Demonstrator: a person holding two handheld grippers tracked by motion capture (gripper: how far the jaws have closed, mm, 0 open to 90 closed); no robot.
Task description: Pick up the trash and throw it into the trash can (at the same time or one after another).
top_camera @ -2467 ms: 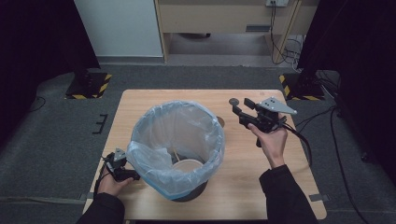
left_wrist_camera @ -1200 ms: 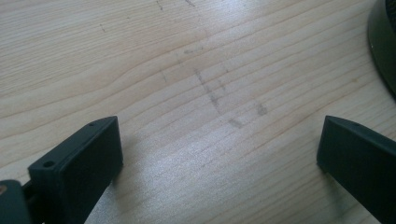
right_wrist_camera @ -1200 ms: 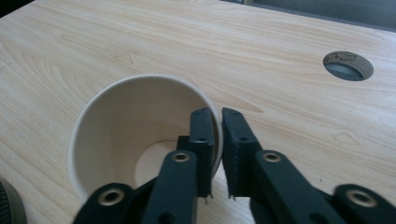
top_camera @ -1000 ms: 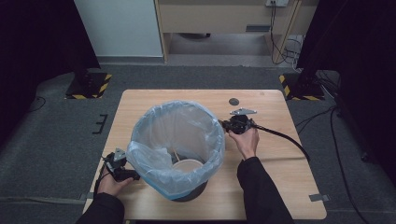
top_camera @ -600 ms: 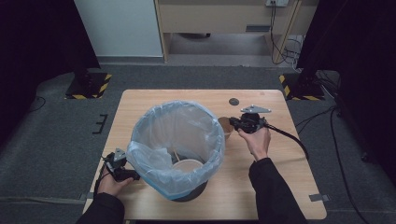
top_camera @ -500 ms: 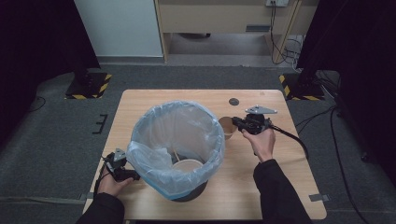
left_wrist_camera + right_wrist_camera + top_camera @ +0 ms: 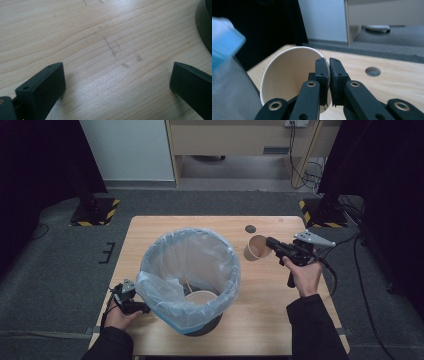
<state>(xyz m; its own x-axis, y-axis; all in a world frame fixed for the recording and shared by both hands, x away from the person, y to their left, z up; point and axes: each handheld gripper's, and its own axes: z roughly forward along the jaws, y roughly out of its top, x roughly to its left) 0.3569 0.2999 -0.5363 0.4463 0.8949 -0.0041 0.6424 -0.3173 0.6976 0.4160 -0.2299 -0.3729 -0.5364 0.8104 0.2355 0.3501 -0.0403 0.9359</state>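
Since a second ago the right gripper (image 7: 271,242) has come away from the bin's rim and risen, and a paper cup (image 7: 256,248) now hangs from it above the table (image 7: 260,320), just right of the bin (image 7: 190,270); the left hand has not stirred.

Going from left to right: the left gripper (image 7: 131,301) rests low on the wood beside the bin's base, its jaws spread wide with nothing but bare table between them. The bin, lined with a pale blue bag (image 7: 170,287), already has another cup (image 7: 201,298) lying at its bottom. Then comes the held cup (image 7: 287,77), tipped on its side, with the right gripper's (image 7: 329,65) jaws pinched tight across one thin spot of its wall, one inside and one outside.

That pinch looks like the weak point to me: a paper wall can buckle or slide free, dropping the cup short of the opening. Swinging across too low, the cup could also snag the bag's edge and drag the liner, or nudge the bin, which nobody is steadying.
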